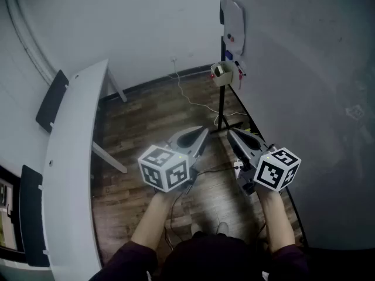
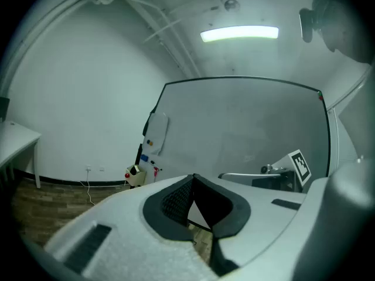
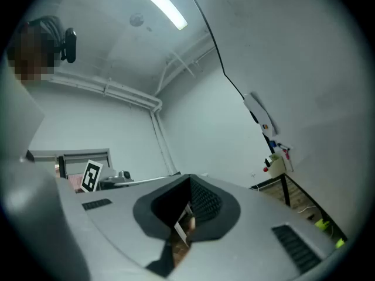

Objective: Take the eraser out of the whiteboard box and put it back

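Eraser was in neither gripper. Left gripper (image 1: 202, 134) and right gripper (image 1: 233, 136): jaws together, empty, held level side by side, likely readying approach. Well beyond, box (image 1: 221, 74) hung at whiteboard (image 1: 293, 98) lower left corner. Eraser presumably inside, too small to tell.

From where I sit, the floor (image 1: 153, 117) across the middle of the head view reads as dark wood-look planks, matt and grainy. The tabletop (image 1: 70, 157) at left is smooth white with a faint sheen. The whiteboard (image 1: 304, 98) at right looks smooth and dull. The left gripper (image 1: 201, 132) and right gripper (image 1: 232, 133) have matt, faintly grainy plastic shells, and their fingers (image 2: 176, 201) are lined with black ribbed pads. The whiteboard box (image 1: 221, 74) looks like pale plastic. The sleeves (image 1: 132, 262) are dark cloth.
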`<action>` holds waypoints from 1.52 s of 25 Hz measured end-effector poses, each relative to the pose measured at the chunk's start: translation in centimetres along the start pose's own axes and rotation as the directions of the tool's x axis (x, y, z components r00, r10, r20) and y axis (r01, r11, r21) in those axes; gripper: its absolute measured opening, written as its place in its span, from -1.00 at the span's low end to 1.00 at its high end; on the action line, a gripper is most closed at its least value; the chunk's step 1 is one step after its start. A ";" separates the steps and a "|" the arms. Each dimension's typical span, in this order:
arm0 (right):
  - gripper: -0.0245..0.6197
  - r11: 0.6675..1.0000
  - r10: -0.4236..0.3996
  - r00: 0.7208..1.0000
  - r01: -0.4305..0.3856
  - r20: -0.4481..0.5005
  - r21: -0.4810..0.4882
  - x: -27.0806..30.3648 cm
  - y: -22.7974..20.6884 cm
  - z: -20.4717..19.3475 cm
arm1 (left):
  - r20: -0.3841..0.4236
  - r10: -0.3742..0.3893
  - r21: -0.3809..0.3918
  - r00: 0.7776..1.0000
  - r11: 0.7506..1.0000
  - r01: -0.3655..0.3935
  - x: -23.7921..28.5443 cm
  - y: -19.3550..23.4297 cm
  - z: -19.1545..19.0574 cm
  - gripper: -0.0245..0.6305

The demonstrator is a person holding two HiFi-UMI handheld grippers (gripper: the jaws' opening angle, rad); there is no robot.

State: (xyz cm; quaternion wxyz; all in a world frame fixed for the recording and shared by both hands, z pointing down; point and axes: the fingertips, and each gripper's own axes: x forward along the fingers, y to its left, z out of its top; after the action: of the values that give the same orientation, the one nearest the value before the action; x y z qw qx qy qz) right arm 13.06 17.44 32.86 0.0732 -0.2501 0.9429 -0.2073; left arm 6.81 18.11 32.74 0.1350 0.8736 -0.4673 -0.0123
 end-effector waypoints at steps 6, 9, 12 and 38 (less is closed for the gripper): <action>-0.91 1.000 0.004 1.000 -0.004 0.005 0.001 0.5 0.2 -0.2 | -0.019 0.014 0.035 1.000 0.999 -0.013 -0.4 0.8 -0.2 -0.91; -0.91 1.000 0.003 1.000 -0.003 0.003 -0.013 0.8 0.5 -0.5 | -0.016 0.010 0.045 1.000 0.999 -0.009 -0.7 1.0 -0.2 -0.91; -0.91 1.000 0.005 1.000 -0.005 0.004 -0.024 1.1 1.0 -0.6 | -0.009 0.004 0.057 1.000 0.998 -0.004 -1.2 1.2 0.0 -0.91; -0.91 0.997 -0.067 0.998 0.067 0.008 -0.034 5.6 3.1 -2.9 | -0.021 -0.025 0.065 0.999 0.998 0.026 -4.8 7.0 0.1 -0.91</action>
State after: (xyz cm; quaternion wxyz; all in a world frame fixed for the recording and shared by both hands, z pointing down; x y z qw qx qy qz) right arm 6.17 18.14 33.99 0.0650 -0.2835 0.9371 -0.1927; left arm -1.61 18.32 33.85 0.1111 0.8836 -0.4548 0.0100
